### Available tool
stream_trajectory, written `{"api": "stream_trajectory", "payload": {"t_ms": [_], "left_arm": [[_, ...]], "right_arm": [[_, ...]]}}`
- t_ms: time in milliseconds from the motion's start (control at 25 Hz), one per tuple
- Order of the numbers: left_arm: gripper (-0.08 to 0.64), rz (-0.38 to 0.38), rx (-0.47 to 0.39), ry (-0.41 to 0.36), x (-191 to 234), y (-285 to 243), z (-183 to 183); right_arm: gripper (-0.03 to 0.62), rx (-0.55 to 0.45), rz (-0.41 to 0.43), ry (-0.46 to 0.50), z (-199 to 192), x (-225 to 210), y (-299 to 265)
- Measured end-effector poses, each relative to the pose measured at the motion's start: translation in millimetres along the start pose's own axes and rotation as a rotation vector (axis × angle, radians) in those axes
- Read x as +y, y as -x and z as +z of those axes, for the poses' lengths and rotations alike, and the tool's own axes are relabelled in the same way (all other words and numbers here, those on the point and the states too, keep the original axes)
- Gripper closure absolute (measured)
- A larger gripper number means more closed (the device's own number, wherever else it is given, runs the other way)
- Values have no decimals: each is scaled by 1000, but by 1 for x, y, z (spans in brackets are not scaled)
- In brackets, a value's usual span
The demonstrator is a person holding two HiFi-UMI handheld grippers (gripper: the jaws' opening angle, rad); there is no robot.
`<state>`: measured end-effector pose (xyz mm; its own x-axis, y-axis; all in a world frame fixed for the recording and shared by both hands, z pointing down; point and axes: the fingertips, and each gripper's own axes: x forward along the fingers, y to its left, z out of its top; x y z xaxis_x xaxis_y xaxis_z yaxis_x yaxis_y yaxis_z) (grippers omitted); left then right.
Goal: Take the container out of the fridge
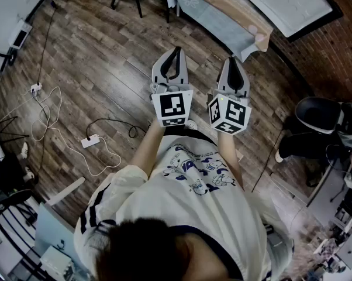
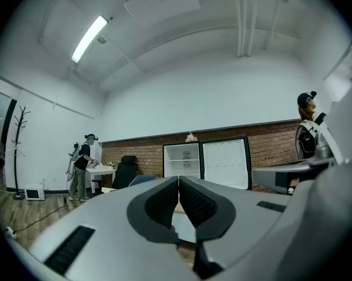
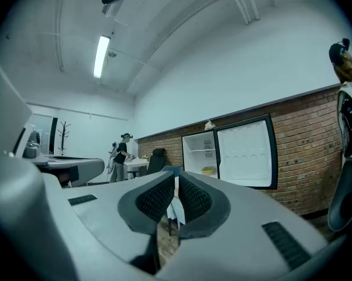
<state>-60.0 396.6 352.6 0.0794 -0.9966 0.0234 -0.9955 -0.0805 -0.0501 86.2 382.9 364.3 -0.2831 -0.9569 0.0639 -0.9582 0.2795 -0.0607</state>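
Note:
A small fridge (image 3: pixel 200 157) stands open against the brick wall far ahead, its door (image 3: pixel 246 154) swung out to the right. On its lower shelf sits a yellowish container (image 3: pixel 208 170). The left gripper view shows the same fridge (image 2: pixel 185 160), too small to make out what it holds. My left gripper (image 1: pixel 175 51) and right gripper (image 1: pixel 234 60) are held side by side at waist height over the wooden floor, well away from the fridge. Both are shut with nothing between the jaws, as the left gripper (image 2: pixel 179 183) and right gripper (image 3: pixel 176 183) show in their own views.
A cloth-covered table (image 1: pixel 223 16) lies just ahead of the grippers. Cables and a power strip (image 1: pixel 89 140) trail over the floor at left. A seated person (image 1: pixel 322 127) is at right. Another person (image 2: pixel 82 165) stands at a desk far left, near a black chair (image 2: pixel 128 168).

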Motion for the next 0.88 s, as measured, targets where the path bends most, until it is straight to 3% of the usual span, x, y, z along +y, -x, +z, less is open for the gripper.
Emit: {"api": "stream_trajectory", "payload": {"t_ms": [880], "left_arm": [[540,-34,3,-1,24,-32,-9]], "right_arm": [[549,1,-20,23,-7,17,-37]]}}
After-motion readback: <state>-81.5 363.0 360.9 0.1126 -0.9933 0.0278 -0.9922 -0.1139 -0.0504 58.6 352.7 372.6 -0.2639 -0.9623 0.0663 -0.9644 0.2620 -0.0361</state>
